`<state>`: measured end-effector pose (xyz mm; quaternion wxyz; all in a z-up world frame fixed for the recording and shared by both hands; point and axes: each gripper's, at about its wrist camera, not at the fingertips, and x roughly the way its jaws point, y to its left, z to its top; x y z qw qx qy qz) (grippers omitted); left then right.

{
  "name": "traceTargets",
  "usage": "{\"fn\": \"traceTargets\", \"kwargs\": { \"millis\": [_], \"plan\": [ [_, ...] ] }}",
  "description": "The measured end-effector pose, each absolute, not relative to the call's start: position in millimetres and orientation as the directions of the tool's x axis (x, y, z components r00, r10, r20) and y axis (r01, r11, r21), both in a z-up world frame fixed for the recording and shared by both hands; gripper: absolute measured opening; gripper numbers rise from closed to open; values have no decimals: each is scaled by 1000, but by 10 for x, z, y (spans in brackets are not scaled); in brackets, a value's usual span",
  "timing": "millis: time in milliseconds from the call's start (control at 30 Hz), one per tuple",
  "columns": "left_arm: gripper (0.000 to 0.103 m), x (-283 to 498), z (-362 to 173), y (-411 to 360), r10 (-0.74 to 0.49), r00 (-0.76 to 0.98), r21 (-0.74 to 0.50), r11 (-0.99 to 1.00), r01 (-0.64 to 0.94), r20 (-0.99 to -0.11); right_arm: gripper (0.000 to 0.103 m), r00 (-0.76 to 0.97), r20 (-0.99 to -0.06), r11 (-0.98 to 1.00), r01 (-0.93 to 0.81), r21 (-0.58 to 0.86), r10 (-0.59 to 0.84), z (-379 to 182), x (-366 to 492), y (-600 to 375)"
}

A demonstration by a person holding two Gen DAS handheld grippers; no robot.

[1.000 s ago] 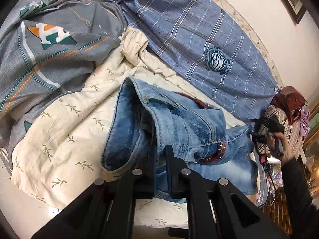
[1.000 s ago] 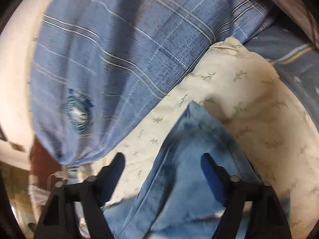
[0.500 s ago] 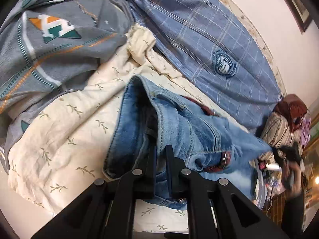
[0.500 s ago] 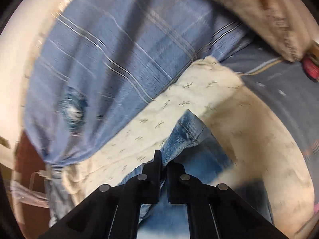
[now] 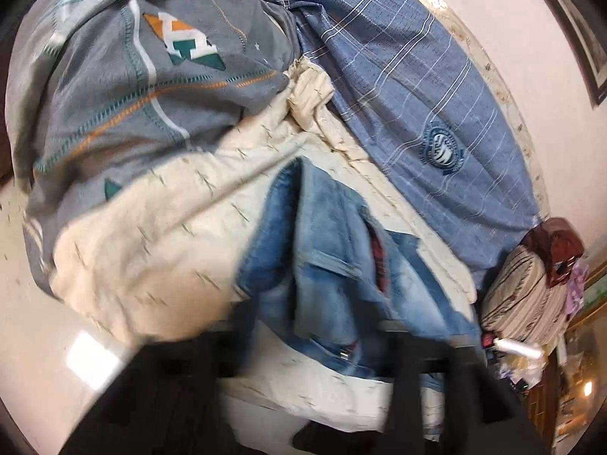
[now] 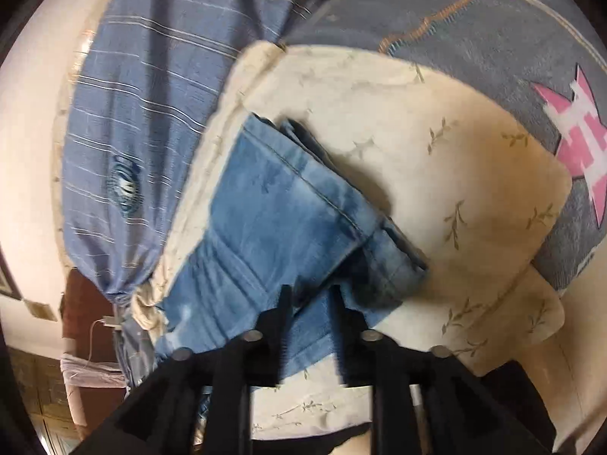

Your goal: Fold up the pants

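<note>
Light-blue jeans [image 5: 334,265] lie folded on a cream leaf-print blanket [image 5: 159,250] on the bed. In the blurred left wrist view my left gripper [image 5: 307,345] is at the jeans' near edge by the waistband. Its jaws are opening, the denim lies between them, and the pads are off it. In the right wrist view the jeans [image 6: 280,220] show a hemmed leg end folded over the lower layer. My right gripper [image 6: 313,303] hangs just above that fold. Its jaws are also opening over the denim and grip nothing.
A blue plaid cloth with a round emblem [image 5: 417,94] lies beyond the jeans. A grey patterned quilt [image 5: 132,87] is bunched at the back left. A pile of clothes [image 5: 531,295] sits at the right, under a white wall.
Both grippers were shut on denim half a second ago and now stand apart, with the cloth let go. The right gripper swept across with a leg end, which now lies folded over.
</note>
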<state>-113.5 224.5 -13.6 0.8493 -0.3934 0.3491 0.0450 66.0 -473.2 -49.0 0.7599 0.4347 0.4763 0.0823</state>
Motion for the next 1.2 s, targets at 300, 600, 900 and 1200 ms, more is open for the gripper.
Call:
{"fn": "traceTargets", "kwargs": {
  "millis": [300,600,900,1200],
  "plan": [
    [72,-1004,-317,1608,-319,724,-721,600,-347,-612,82,553,-617,588,260,766,560,-514,745,-4731],
    [32,-736,-530,1781,-243,698,-697,523,-490,-673,64,538,-636,625,237,744,553,-550,820,-4696],
    [14,-820,141,1729,60,725,-425,776,-467,-686,16,531,-699,773,120,623,480,-152,726,-4514],
    [50,-721,-453,1827,-51,549,-390,759,-521,-834,55,472,-705,711,208,672,529,-543,611,-4723]
  ]
}}
